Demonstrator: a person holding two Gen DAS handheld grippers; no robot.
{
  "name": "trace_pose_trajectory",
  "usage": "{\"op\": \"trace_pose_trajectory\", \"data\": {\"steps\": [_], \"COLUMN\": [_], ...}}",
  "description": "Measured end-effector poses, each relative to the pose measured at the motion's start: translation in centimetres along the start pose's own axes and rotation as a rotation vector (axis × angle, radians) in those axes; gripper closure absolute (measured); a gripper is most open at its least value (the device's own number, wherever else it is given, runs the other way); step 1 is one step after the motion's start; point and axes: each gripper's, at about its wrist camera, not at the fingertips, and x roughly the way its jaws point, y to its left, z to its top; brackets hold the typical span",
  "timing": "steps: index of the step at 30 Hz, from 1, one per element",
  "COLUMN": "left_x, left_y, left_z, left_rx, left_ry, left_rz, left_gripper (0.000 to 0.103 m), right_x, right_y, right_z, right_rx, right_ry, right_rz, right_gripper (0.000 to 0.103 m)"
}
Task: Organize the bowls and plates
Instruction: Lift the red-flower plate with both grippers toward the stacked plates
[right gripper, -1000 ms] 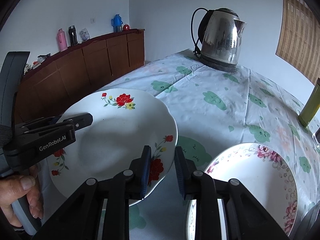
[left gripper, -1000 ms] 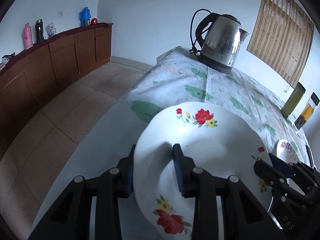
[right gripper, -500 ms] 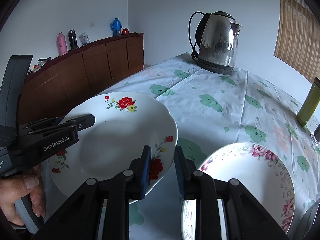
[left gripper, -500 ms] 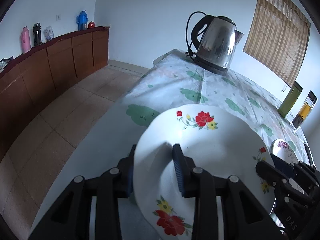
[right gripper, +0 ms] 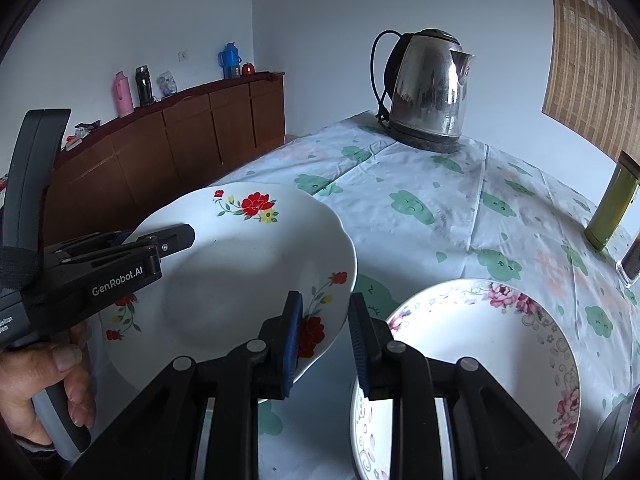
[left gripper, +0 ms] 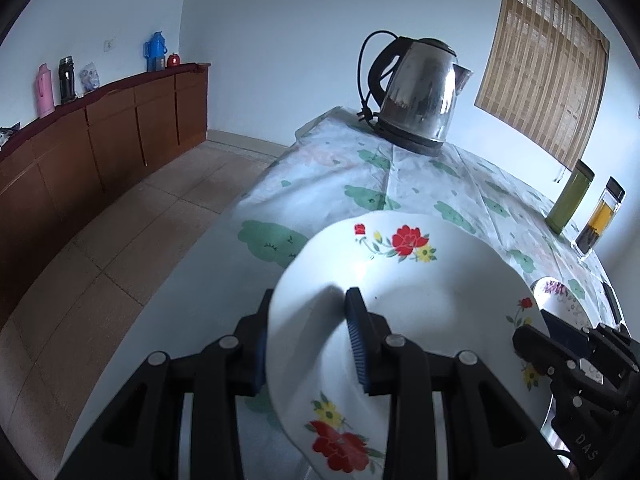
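My left gripper (left gripper: 310, 344) is shut on the near rim of a white plate with red flowers (left gripper: 420, 300) and holds it tilted above the table. The plate also shows in the right wrist view (right gripper: 248, 256), with the left gripper (right gripper: 160, 240) on its left rim. My right gripper (right gripper: 322, 340) has its jaws a little apart around that plate's right rim, near a red flower; I cannot tell if the pads touch it. A second plate with pink flowers (right gripper: 480, 340) lies on the table at the right, also showing in the left wrist view (left gripper: 560, 296).
A steel kettle (right gripper: 430, 92) stands at the table's far end on the flowered tablecloth (right gripper: 440, 208). A green bottle (left gripper: 570, 200) and an amber bottle (left gripper: 600, 220) stand at the right edge. A wooden sideboard (left gripper: 100, 136) runs along the left wall.
Both grippers and the red-flowered plate have risen and shifted slightly; the plate sits a little higher over the table. The grips look the same.
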Motion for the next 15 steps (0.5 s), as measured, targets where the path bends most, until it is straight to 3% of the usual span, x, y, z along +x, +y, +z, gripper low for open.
{"op": "trace_pose_trajectory", "data": {"steps": [15], "left_x": [-0.3], "left_y": [-1.0], "left_z": [0.1], "left_rx": [0.024], "left_ry": [-0.023], "left_rz": [-0.041], "left_gripper": [0.071], "right_x": [-1.3], "right_y": [-0.6], "right_z": [-0.7], "right_rx": [0.017], "right_ry": [-0.018], "right_rz": [-0.010], "right_gripper": [0.078]}}
